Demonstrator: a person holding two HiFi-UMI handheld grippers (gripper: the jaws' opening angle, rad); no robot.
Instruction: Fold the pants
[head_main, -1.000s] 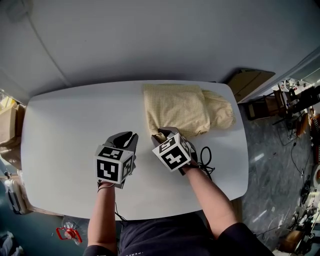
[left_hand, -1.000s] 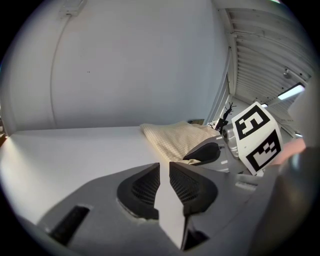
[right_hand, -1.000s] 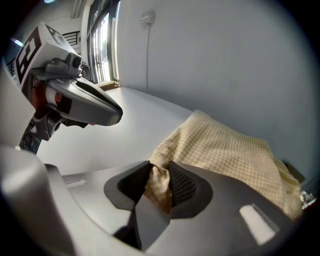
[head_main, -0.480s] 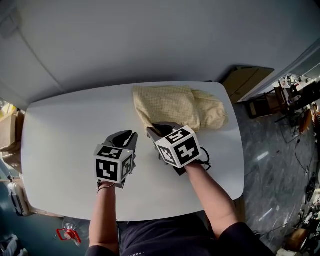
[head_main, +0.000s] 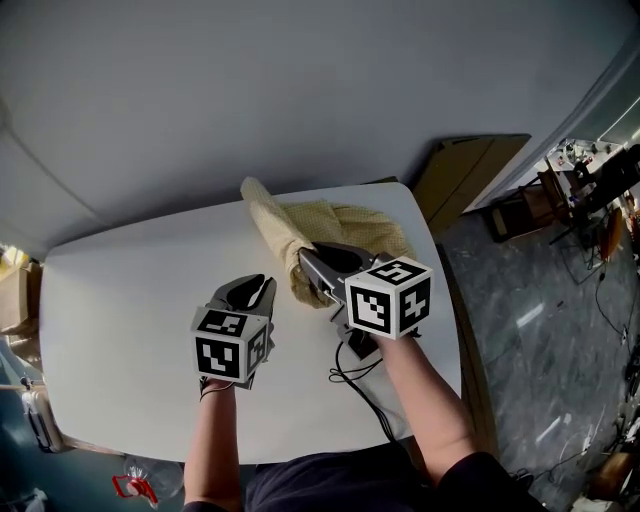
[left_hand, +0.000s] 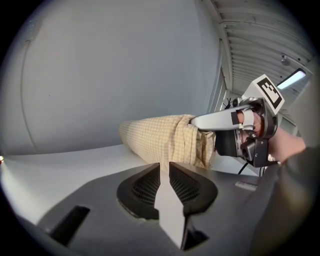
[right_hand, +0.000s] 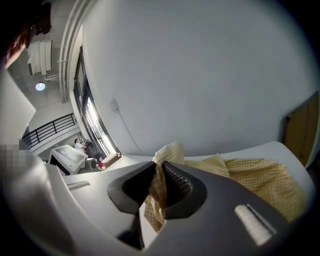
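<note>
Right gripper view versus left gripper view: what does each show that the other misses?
Only the right gripper view: the pads of the right tongs shut on a fold of the pants. Only the left gripper view: the left tongs, slightly apart and empty, and the right gripper's marker cube. Both: the yellow checked pants on the white table.

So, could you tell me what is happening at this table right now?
A person is folding yellow checked pants on a white table with two hand-held grippers. The right gripper is clamped on an edge of the fabric and holds it raised, while the rest lies bunched near the table's far right corner. The left gripper hovers beside it over bare tabletop, jaws slightly apart and empty.
</note>
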